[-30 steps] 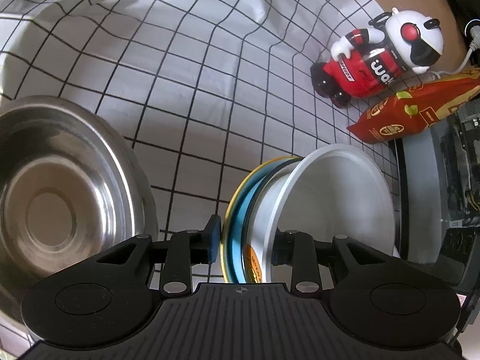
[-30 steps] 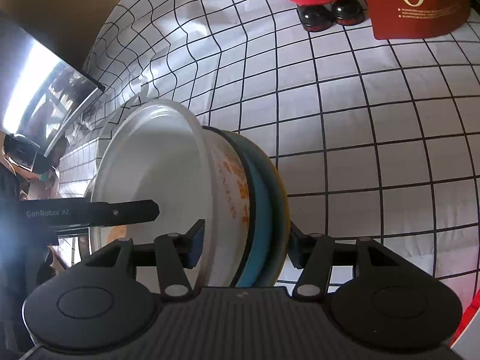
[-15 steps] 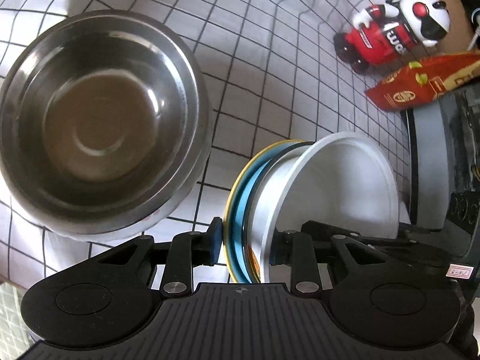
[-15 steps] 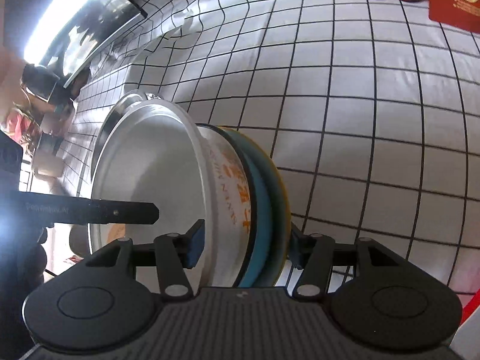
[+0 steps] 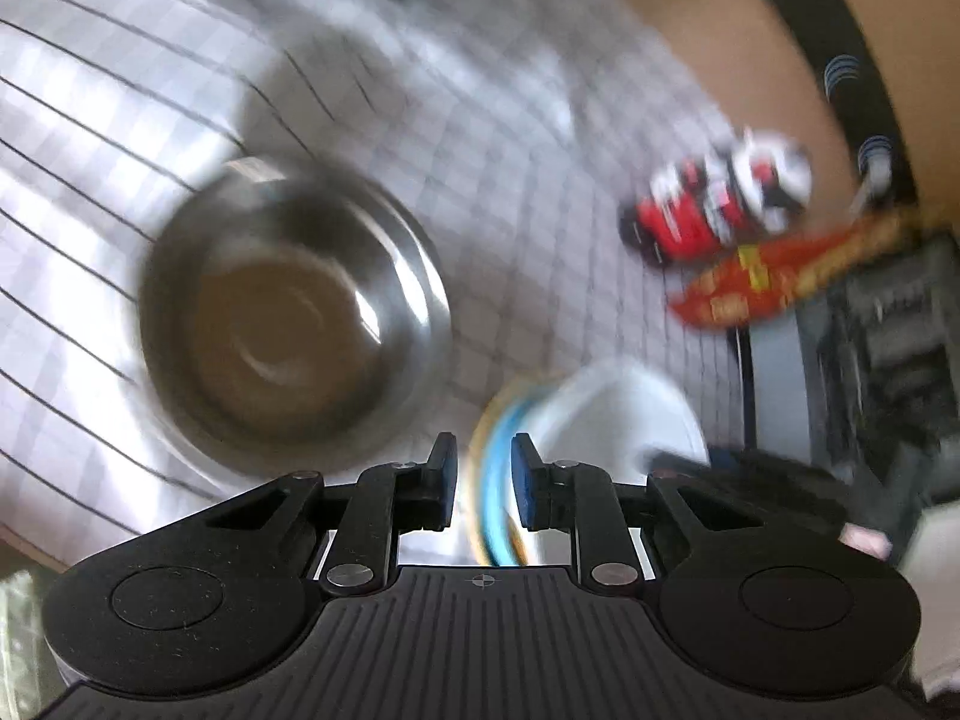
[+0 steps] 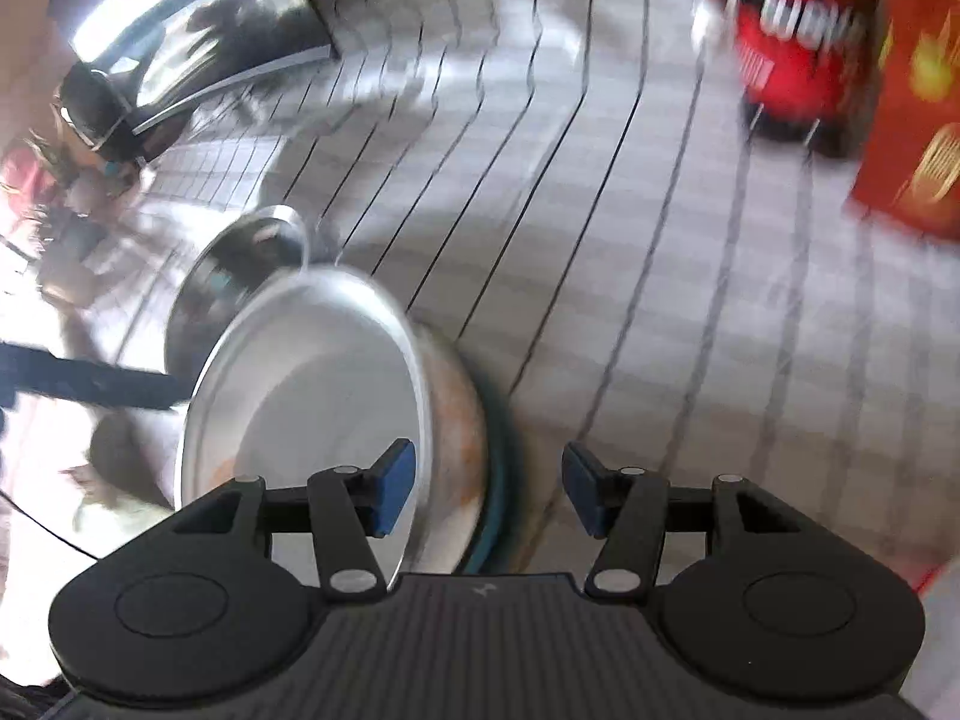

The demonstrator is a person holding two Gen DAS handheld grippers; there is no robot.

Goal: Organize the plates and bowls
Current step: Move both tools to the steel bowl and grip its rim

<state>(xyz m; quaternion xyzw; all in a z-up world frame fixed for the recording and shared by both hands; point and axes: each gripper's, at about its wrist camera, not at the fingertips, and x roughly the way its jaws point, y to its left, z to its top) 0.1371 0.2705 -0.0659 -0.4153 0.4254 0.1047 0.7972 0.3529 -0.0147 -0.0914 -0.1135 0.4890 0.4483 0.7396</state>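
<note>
A white bowl (image 5: 624,420) nests against a blue plate (image 5: 497,480) with a yellow rim, both held on edge above the checked cloth. My left gripper (image 5: 483,480) is shut on the plate's rim. My right gripper (image 6: 486,495) straddles the stack with its fingers spread apart and off the blue plate (image 6: 495,480); one finger sits inside the white bowl (image 6: 300,408). A large steel bowl (image 5: 288,324) stands on the cloth to the left, and it also shows in the right wrist view (image 6: 240,264). Both views are blurred.
A red and white toy robot (image 5: 714,210) and a red snack bag (image 5: 774,288) lie at the far right on the checked tablecloth (image 5: 510,192). The toy (image 6: 792,54) and bag (image 6: 912,120) also show in the right wrist view. Dark equipment (image 5: 888,360) stands at the right edge.
The stack has been lifted and swung toward the steel bowl. My right gripper has opened wider and come off the plate. My left gripper's jaws have closed tighter on the plate rim.
</note>
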